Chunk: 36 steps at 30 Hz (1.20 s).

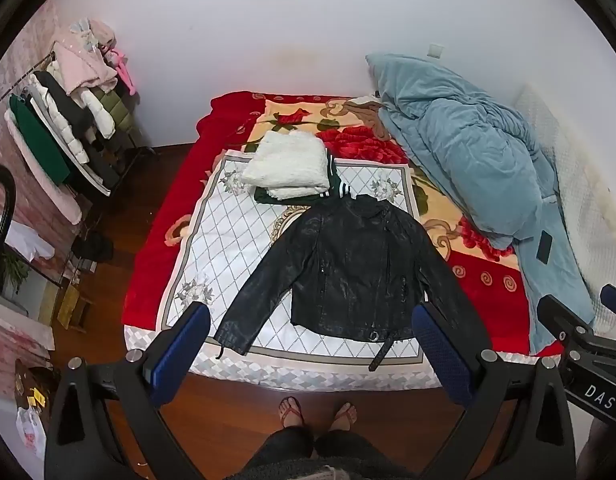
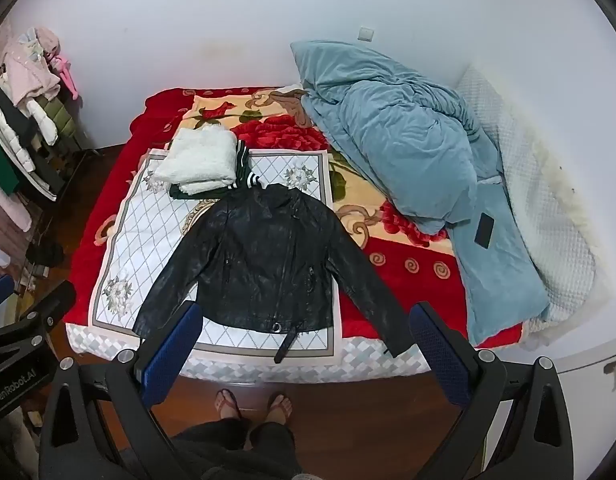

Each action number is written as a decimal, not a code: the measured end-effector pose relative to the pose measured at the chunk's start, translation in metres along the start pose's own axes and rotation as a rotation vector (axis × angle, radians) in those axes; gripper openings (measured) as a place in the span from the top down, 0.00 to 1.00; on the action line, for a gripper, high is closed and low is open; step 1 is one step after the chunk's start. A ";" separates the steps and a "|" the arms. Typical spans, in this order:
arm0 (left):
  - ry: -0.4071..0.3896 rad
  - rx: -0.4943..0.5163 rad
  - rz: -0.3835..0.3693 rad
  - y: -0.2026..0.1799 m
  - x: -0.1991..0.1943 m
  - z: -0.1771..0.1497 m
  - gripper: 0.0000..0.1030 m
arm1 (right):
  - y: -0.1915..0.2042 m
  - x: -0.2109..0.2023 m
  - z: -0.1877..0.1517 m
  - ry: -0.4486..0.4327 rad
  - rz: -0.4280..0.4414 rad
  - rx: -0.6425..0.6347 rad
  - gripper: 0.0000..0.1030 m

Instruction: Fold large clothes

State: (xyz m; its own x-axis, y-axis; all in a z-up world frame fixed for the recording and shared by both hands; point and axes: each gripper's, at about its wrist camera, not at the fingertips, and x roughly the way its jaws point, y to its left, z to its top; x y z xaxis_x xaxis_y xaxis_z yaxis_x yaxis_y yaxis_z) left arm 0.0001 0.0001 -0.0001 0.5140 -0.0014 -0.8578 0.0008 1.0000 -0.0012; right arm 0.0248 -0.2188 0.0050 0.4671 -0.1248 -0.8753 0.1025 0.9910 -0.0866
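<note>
on the white patterned mat at the foot of the bed [image 1: 163,240], the black jacket [image 1: 348,264] lies flat with sleeves spread; best to pinch one cuff and draw it across the chest. left hand-held gripper [image 1: 312,344] and right hand-held gripper [image 2: 303,340] both gape wide, empty, above it. glossy creases hide the jacket's seams.

My room is bright and even, with soft shadows. My shiny black leather jacket [image 1: 348,268] gleams a little. Round lens bends dark edges.
</note>
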 end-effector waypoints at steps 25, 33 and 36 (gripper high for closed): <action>-0.016 0.023 -0.001 -0.005 -0.011 0.012 0.00 | -0.002 -0.003 -0.002 -0.008 -0.007 0.000 0.00; -0.017 0.022 -0.002 -0.005 -0.012 0.012 0.00 | -0.001 -0.005 -0.003 -0.007 -0.004 0.002 0.00; -0.018 0.022 -0.001 -0.005 -0.011 0.011 0.00 | -0.001 -0.006 -0.003 -0.007 -0.004 0.001 0.00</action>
State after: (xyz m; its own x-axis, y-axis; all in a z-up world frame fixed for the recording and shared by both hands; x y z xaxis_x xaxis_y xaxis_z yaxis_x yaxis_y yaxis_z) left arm 0.0039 -0.0053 0.0152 0.5294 -0.0024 -0.8484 0.0196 0.9998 0.0094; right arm 0.0189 -0.2192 0.0085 0.4727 -0.1291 -0.8717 0.1054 0.9904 -0.0895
